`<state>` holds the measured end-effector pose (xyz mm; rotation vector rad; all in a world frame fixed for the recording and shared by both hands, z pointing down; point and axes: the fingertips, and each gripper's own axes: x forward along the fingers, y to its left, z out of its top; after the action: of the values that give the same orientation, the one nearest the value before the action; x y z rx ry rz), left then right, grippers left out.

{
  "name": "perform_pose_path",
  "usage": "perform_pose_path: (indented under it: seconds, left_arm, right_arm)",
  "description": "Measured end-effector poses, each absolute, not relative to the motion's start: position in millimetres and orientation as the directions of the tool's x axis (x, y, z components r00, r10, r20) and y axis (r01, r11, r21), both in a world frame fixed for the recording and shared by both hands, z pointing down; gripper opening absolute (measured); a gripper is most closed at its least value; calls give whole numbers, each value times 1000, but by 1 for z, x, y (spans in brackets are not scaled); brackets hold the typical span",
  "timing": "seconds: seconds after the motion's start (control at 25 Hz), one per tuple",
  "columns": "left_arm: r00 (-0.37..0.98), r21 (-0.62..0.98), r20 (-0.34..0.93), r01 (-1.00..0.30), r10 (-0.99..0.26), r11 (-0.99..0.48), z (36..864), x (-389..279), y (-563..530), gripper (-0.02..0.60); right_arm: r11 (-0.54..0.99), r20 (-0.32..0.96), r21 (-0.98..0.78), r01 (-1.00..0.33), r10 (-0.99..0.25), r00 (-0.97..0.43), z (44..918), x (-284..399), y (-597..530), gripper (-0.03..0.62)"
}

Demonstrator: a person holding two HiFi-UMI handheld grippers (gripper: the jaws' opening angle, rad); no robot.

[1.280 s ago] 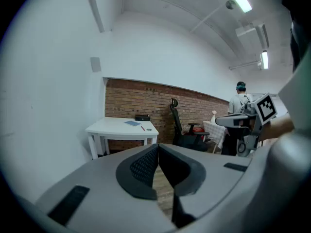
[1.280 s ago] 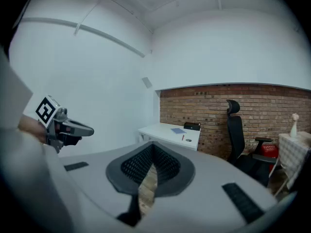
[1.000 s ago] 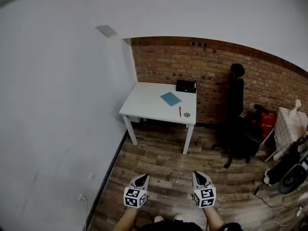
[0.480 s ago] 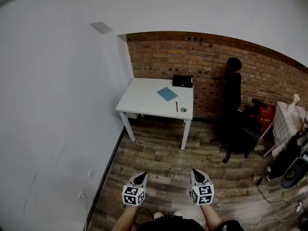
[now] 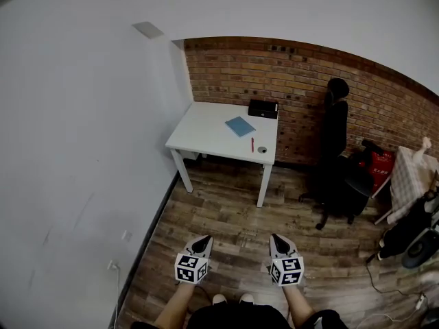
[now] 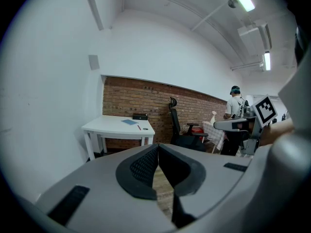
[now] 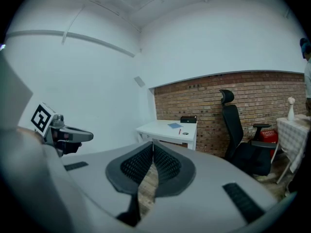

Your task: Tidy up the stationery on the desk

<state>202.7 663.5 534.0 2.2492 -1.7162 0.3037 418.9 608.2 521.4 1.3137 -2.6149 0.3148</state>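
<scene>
Both grippers hang low in front of me over the wooden floor (image 5: 226, 218). The left gripper (image 5: 202, 239) is pinched together, its ribbed pads meeting at the tips with nothing between them. The right gripper (image 5: 276, 237) is closed the same way and is also empty.

The stationery is well ahead of both grippers, on a white desk (image 5: 206, 132) that stands in the corner against the brick wall (image 5: 302, 81). Seen along the left gripper's jaws, the desk lies far off and to the left of the tips. Seen along the right gripper's jaws, it lies almost straight ahead, just above them.

On the desk top:
- A blue notebook (image 5: 240, 126) lies flat. It is thin, pale blue and rectangular, and set askew to the desk's edges.
- A red pen (image 5: 252, 144), a slim stick, lies on the side of the notebook nearer the grippers.
- A small round grey thing (image 5: 262, 150) sits just beside the pen, close to the desk's near edge. It is too small for me to identify.
- A black box (image 5: 263, 109) stands at the far edge, against the bricks.

A black office chair (image 5: 336, 149) stands to the right of the desk, well ahead of the right gripper.
</scene>
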Motion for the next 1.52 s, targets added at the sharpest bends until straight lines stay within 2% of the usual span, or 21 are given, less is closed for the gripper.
perform_pose_path:
  seconds: [0.4,0.68,1.52]
  left_arm:
    - [234,107,343,-972,-910,-210,536,233,646,15]
    - [234,114,348,-972,-908,-207,542,222,617,15]
    - [324,136,368,-946,-872,-295,551,127,440,15]
  right_arm:
    - [616,290,-122,-778,-728,-621,535,436,599,23]
    - [624,290,-136,-769,-717,-634,538,421,574,23]
    - [570,331,-149,-808,-741,-584,546,311,420,23]
